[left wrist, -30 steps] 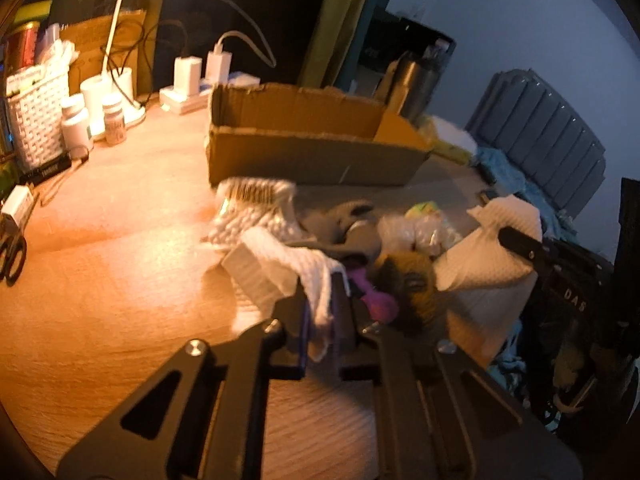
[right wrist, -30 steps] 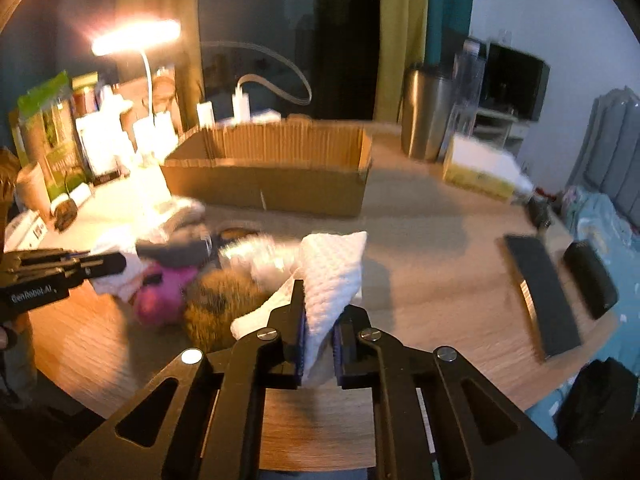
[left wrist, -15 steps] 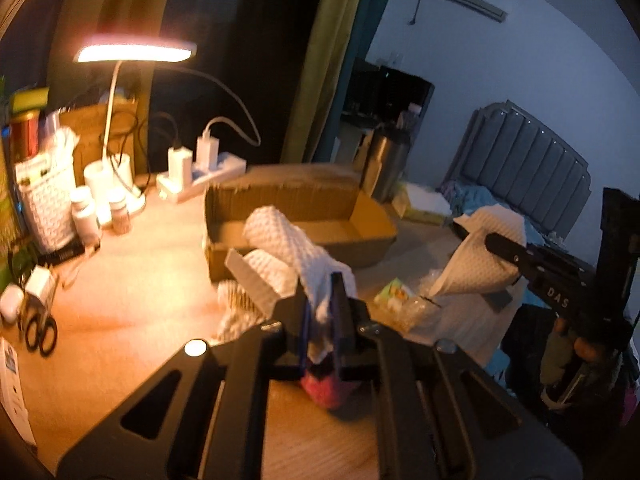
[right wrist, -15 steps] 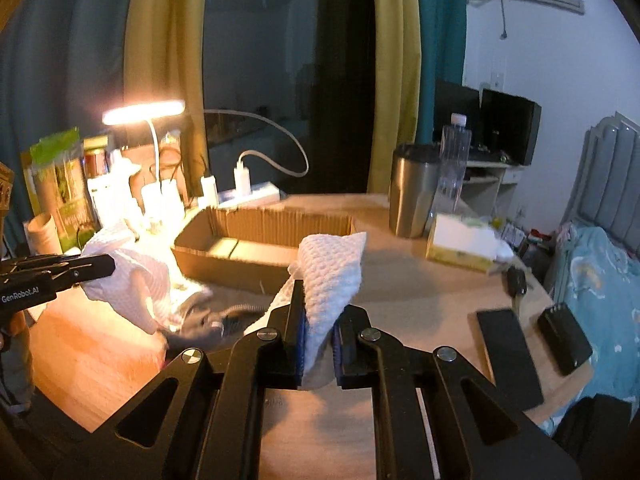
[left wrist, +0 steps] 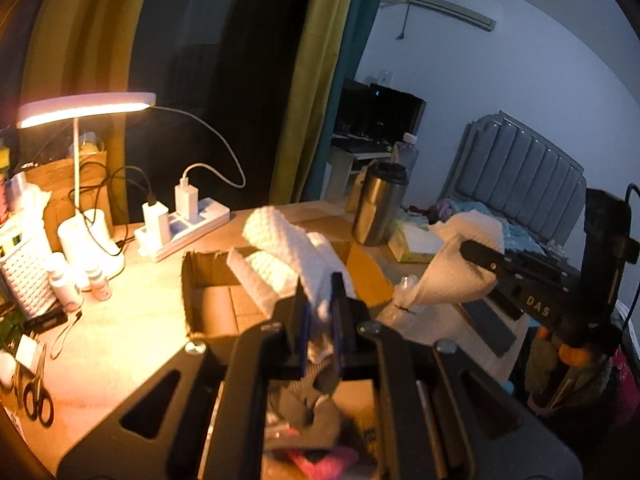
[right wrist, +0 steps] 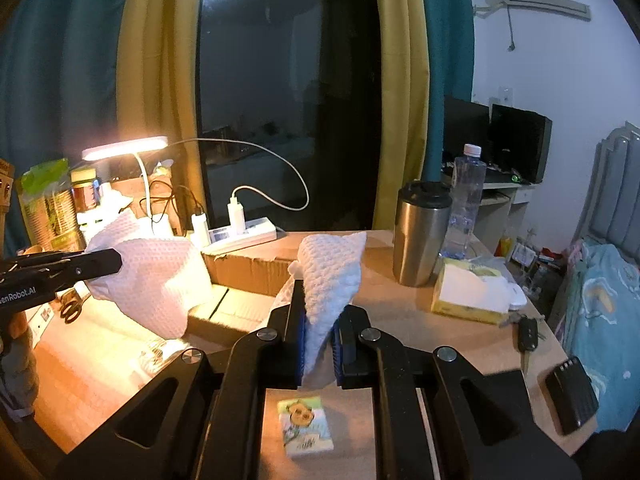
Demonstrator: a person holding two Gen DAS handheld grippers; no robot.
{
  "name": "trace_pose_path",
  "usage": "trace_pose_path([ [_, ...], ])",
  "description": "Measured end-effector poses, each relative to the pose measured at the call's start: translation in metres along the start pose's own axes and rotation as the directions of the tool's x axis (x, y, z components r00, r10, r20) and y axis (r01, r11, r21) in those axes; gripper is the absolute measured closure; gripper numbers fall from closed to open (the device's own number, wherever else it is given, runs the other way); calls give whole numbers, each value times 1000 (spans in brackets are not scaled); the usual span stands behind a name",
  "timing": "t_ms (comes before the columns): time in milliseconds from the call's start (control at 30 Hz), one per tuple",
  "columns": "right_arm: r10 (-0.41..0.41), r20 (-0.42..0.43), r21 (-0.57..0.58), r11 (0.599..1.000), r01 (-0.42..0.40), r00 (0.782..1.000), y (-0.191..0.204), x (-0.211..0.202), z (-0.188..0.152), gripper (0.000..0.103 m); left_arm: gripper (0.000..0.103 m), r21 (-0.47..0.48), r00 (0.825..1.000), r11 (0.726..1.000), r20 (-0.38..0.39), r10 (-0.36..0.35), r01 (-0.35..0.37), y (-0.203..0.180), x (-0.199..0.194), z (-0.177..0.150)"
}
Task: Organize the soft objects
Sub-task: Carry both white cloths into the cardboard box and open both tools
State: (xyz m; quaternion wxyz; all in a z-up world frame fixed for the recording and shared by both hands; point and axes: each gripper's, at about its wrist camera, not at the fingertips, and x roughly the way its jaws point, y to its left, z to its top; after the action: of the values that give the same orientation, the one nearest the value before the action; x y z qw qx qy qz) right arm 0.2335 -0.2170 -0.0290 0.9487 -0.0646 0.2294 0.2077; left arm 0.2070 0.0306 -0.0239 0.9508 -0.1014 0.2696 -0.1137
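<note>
I have both grippers raised above the desk (right wrist: 420,312), each pinching one end of the white waffle cloth (left wrist: 292,248). The left gripper (left wrist: 320,316) has its fingers clamped on a bunched fold of the cloth, which stands up and flops over in front of the open cardboard box (left wrist: 216,304). From the right wrist view, the right gripper (right wrist: 318,340) is likewise squeezed tight on the cloth's other end, a puffed white corner rising between its fingers (right wrist: 298,320). Across from it I see the left gripper's black finger tip buried in a hanging drape of the same cloth, held up over the near side of the box.

Under the left gripper lies a blurred heap of soft things, grey and pink among them. Below the right gripper a small packet with a sunflower print (right wrist: 306,426) lies flat on the desk. Behind the box stand a lit desk lamp (left wrist: 80,108), a white power strip (left wrist: 188,228) with chargers plugged in, and a steel tumbler (right wrist: 420,232).
</note>
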Motion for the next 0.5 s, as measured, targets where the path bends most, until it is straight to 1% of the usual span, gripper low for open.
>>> trace_pose_path([
  [167, 12, -6, 0, 1000, -12, 1000, -5, 21, 10, 91, 94, -7, 1000, 1000, -4, -2, 2, 3, 24, 9],
  [300, 22, -6, 10, 1000, -22, 1000, -12, 39, 19, 91, 94, -19, 1000, 1000, -22, -6, 6, 8, 47, 13],
  [500, 48, 10, 20, 999, -48, 999, -18, 55, 35, 91, 94, -29, 999, 1000, -45, -12, 10, 13, 74, 16],
])
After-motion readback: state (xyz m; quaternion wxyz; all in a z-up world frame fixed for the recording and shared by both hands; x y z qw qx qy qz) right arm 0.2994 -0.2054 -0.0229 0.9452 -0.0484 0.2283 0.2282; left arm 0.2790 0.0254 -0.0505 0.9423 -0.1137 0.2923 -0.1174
